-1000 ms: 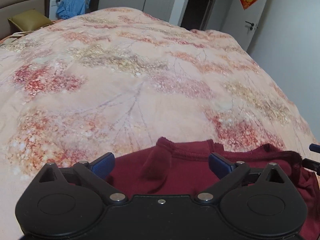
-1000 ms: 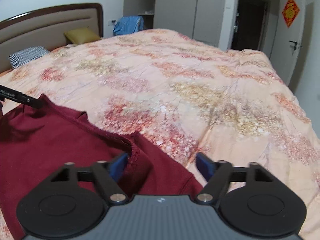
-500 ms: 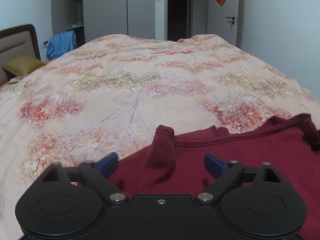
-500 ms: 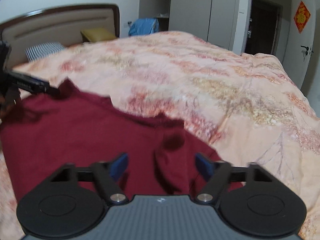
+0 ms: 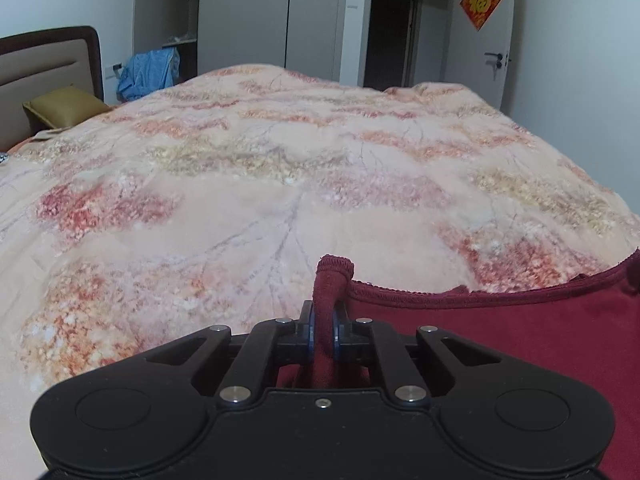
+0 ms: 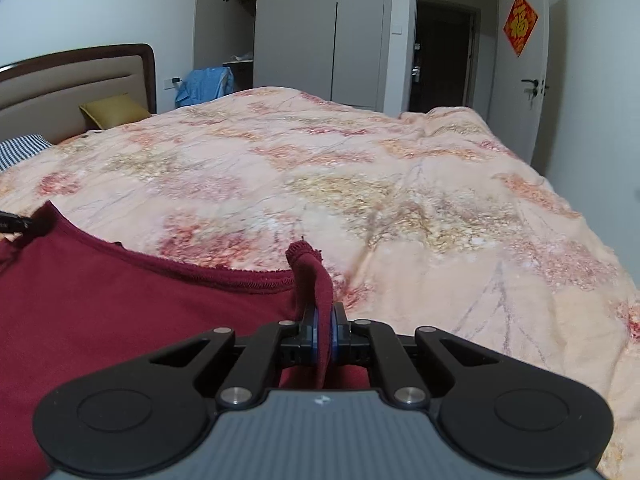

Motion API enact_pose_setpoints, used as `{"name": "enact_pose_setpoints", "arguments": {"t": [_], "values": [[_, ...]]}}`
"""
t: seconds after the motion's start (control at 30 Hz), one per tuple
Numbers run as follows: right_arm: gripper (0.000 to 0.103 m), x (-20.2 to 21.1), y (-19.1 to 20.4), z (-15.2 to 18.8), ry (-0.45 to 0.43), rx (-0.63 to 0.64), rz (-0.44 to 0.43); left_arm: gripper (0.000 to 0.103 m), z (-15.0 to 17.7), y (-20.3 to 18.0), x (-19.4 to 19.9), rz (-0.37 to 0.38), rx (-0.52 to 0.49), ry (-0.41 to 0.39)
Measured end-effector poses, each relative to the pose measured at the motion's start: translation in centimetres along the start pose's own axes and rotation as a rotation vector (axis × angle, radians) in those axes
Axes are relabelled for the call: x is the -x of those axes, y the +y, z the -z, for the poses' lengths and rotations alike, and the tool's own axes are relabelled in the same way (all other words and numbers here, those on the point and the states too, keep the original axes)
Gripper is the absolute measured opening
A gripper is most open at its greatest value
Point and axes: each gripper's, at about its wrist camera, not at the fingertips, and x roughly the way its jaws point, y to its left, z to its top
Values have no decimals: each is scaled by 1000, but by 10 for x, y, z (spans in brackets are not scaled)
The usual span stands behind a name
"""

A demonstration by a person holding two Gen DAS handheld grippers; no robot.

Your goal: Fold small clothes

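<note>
Garment [image 5: 500,344], dark red, fills the lower right of the left view and the lower left of the right view [image 6: 120,312], lying on a floral quilt [image 5: 280,184]. Left gripper [image 5: 324,330], bottom centre, is pinched tight on a bunched corner of the hem, which pokes up past the blue pads [image 5: 311,330]. Right gripper [image 6: 324,334] is likewise clamped on the opposite corner, cloth standing up between its pads [image 6: 316,334]. The hem runs taut between the two corners. At upper left of both views sit a headboard [image 5: 44,64], a yellow pillow [image 5: 64,108] and blue clothing [image 5: 148,72]; a wardrobe [image 5: 280,16] and a door [image 5: 486,40] fill the top.
</note>
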Motion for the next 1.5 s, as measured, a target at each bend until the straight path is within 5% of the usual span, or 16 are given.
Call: {"name": "enact_pose_setpoints", "arguments": {"t": [0.17, 0.23, 0.33, 0.47, 0.63, 0.77, 1.23, 1.4, 1.5], "values": [[12, -8, -2, 4, 31, -28, -9, 30, 1, 3, -5, -17, 27, 34], [33, 0, -5, 2, 23, -34, -11, 56, -2, 4, 0, -14, 38, 37], [72, 18, -6, 0, -9, -34, -18, 79, -6, 2, 14, -26, 46, 17], [89, 43, 4, -4, -55, -15, -17, 103, -9, -5, 33, -25, 53, 3], [103, 73, 36, -2, -101, -14, -103, 102, -11, -12, 61, 20, 82, -14], [103, 92, 77, 7, -137, 15, -169, 102, -8, -15, 85, 34, 120, -18], [103, 53, 163, 25, -150, 12, 4, 102, 66, 20, 161, -106, 264, -65], [103, 16, 165, 52, -41, 10, -16, 102, 100, 16, 175, -104, 276, -54], [103, 13, 161, 63, -55, -23, -37, 102, 118, 7, 180, -97, 286, -58]]}}
